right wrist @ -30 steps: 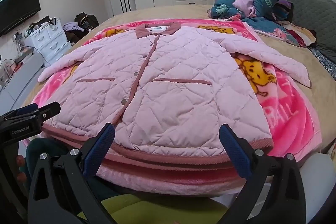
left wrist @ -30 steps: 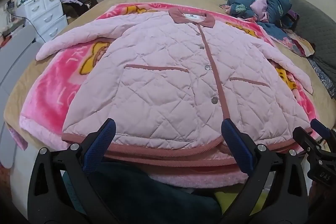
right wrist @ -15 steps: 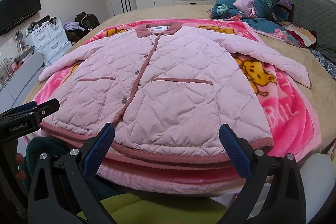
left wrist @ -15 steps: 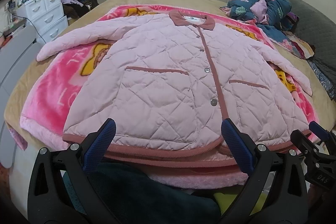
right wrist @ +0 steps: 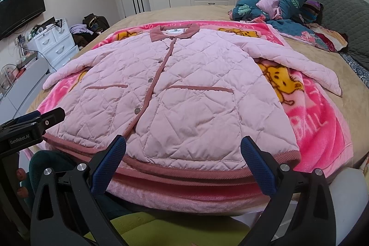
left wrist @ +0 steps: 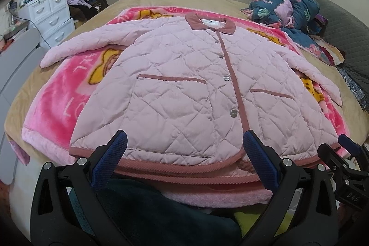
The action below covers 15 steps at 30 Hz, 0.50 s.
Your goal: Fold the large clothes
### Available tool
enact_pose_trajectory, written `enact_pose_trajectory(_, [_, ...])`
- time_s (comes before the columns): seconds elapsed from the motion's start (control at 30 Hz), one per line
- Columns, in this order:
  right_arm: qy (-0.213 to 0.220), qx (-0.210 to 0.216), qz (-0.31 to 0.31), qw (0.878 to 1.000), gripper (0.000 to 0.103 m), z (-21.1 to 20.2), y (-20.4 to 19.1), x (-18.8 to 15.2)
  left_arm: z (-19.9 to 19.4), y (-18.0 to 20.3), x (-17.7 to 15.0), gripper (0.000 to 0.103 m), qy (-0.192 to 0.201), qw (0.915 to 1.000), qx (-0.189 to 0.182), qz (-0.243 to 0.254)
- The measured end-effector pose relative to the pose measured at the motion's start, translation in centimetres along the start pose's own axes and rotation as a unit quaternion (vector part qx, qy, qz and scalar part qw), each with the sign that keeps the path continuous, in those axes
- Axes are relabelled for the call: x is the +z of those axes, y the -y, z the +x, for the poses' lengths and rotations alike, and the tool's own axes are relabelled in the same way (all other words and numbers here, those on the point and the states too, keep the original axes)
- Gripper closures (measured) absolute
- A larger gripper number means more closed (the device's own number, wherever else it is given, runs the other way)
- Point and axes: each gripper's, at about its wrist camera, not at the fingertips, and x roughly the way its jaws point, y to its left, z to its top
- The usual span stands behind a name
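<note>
Tan bed under pink blanket

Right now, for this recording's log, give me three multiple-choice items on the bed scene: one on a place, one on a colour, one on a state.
1. Where does the jacket lie?
A. on the pink blanket
B. on the floor
C. in the wardrobe

2. What colour is the jacket's collar?
A. white
B. dusty rose
C. blue

3. How do the left gripper and right gripper stand?
A. both shut on the hem
B. one open, one shut
C. both open, holding nothing

Answers: 1 A, the blanket shows all round it. 2 B, darker than the pale quilting. 3 C, blue fingers spread wide at the hem.
</note>
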Motion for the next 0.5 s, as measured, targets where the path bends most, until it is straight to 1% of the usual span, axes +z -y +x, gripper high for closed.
enact_pose_trajectory(0.5, [-0.001, 0.001, 0.000, 1.000, 0.004, 0.01, 0.00, -0.10, -0.01, 0.10, 0.08, 0.009, -0.001, 1.0000, 0.000, 0.001])
